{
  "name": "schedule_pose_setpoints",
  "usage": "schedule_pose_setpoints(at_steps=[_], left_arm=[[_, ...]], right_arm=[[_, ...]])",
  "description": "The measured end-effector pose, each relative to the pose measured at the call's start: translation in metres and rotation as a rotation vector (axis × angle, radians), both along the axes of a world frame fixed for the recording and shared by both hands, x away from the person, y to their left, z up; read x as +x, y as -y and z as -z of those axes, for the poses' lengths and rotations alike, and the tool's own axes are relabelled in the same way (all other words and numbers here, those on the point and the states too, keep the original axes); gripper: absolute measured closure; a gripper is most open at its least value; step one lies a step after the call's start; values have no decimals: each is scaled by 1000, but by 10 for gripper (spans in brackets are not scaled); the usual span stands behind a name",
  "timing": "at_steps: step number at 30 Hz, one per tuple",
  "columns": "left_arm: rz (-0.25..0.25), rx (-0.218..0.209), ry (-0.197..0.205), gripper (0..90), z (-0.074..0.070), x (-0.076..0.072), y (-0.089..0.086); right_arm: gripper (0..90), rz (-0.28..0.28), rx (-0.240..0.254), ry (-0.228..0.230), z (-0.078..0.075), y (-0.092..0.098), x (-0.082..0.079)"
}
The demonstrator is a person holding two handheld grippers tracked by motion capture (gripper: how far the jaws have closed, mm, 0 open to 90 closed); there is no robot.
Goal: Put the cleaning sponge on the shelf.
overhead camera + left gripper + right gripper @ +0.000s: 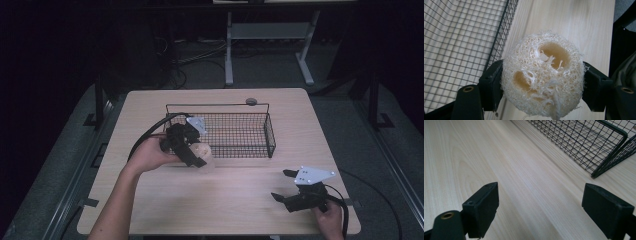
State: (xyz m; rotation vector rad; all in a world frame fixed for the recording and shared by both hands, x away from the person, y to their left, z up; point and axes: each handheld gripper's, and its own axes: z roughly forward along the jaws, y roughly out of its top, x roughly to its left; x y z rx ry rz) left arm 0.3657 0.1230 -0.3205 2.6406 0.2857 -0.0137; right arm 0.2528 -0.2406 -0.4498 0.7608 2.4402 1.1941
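While clamped in left hand-held gripper (541, 82), loofah (542, 75), beside basket (499, 37)

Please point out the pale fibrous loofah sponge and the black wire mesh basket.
Pale fibrous loofah sponge (542, 77): left gripper view, on its holed front face.
Black wire mesh basket (269, 131): high view, on its right end wall.

We count one loofah sponge (542, 76), pale and fibrous, with two hollows in its face. One black wire basket (270, 135). Two grippers: one left gripper (196, 159), one right gripper (283, 185). One wooden tabletop (225, 200) under all of it.
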Motion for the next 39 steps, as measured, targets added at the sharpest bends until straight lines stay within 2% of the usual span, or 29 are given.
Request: schedule_pose_setpoints(at_steps=[6, 14, 21, 24, 28, 35, 39], left_arm=[[3, 1, 9, 284, -6, 10, 6], [0, -4, 15, 284, -14, 31, 10], [-8, -21, 18, 284, -19, 40, 12], [-15, -8, 12, 284, -20, 45, 12], [-24, -25, 17, 283, -25, 53, 10], [-55, -90, 12, 284, -25, 67, 4], [-71, -92, 12, 284, -22, 75, 5]], right_arm=[[136, 6, 4, -1, 0, 2, 0], [136, 14, 9, 1, 0, 4, 2], [135, 22, 14, -5, 1, 5, 2], [135, 24, 14, -4, 1, 5, 2], [136, 26, 12, 0, 1, 5, 3], [136, 25, 14, 1, 1, 5, 4], [135, 26, 17, 2, 1, 5, 4]])
